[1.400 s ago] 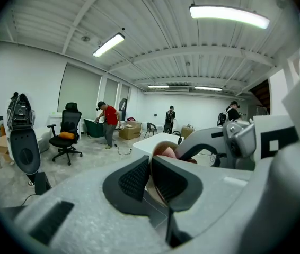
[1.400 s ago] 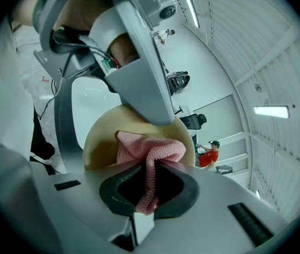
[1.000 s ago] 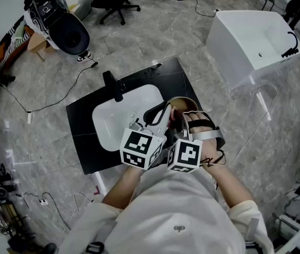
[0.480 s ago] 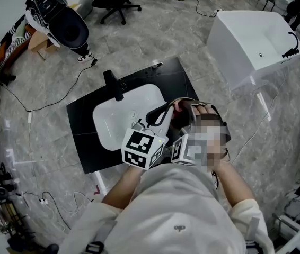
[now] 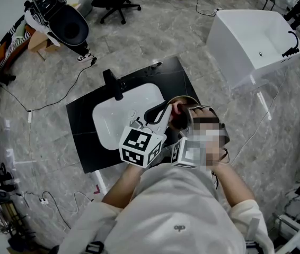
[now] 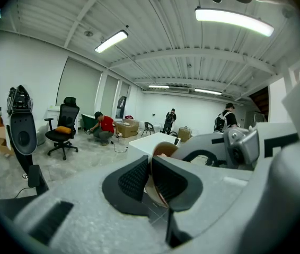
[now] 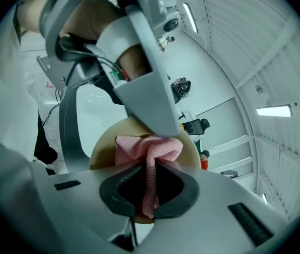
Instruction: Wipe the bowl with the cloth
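A tan bowl (image 5: 186,100) is held tilted above the counter, beside the sink. My left gripper (image 5: 162,116) is shut on its rim; the thin rim (image 6: 158,180) runs between the black pads (image 6: 133,178). My right gripper (image 7: 151,188) is shut on a pink cloth (image 7: 150,148), whose bunched end lies against the inside of the bowl (image 7: 105,146). In the head view the cloth (image 5: 177,110) shows only as a small pink patch inside the bowl, and the right gripper (image 5: 186,121) is partly under a mosaic patch.
Below the grippers a white sink (image 5: 119,119) sits in a black counter (image 5: 84,138) with a black faucet (image 5: 113,84). A white tub (image 5: 253,38) stands at the right. An office chair (image 5: 114,0) and cables lie on the floor. People (image 6: 105,129) are far back.
The right gripper has shifted a little forward and right with the cloth inside the bowl. The left gripper keeps its hold on the rim and has barely moved.
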`<state>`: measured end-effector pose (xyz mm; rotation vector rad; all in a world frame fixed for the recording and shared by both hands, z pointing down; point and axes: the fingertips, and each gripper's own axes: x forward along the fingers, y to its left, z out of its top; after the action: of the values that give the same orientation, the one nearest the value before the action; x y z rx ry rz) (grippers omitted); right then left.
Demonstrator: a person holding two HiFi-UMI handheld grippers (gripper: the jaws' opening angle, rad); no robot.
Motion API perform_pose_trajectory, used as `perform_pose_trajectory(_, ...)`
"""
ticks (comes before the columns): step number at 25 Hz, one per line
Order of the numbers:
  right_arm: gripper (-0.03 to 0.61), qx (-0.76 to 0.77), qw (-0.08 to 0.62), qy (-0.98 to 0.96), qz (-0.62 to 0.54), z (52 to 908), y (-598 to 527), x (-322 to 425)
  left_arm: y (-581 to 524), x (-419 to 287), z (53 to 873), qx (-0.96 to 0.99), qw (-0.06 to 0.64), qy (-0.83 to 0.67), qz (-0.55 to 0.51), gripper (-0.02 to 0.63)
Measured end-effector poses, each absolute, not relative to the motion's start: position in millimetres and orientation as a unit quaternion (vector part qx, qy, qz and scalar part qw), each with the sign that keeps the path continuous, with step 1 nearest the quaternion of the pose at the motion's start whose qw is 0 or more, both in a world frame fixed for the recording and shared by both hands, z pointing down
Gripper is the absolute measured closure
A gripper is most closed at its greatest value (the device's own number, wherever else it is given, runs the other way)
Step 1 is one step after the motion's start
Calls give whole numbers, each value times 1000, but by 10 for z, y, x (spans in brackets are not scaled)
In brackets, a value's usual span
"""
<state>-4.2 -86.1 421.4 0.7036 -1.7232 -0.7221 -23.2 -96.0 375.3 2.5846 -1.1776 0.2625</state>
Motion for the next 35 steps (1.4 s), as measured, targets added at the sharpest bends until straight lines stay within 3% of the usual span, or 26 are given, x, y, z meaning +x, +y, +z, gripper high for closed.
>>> perform_pose_trajectory(26,561,349,501,-698,-373,3841,-978,-95,-960,-342,3829,891,172,-412,81,589)
perform_pose_trajectory(35,561,353,519,-687,-367,3885,-982,51,-1001,-379,3780,887,153,-426,87,589)
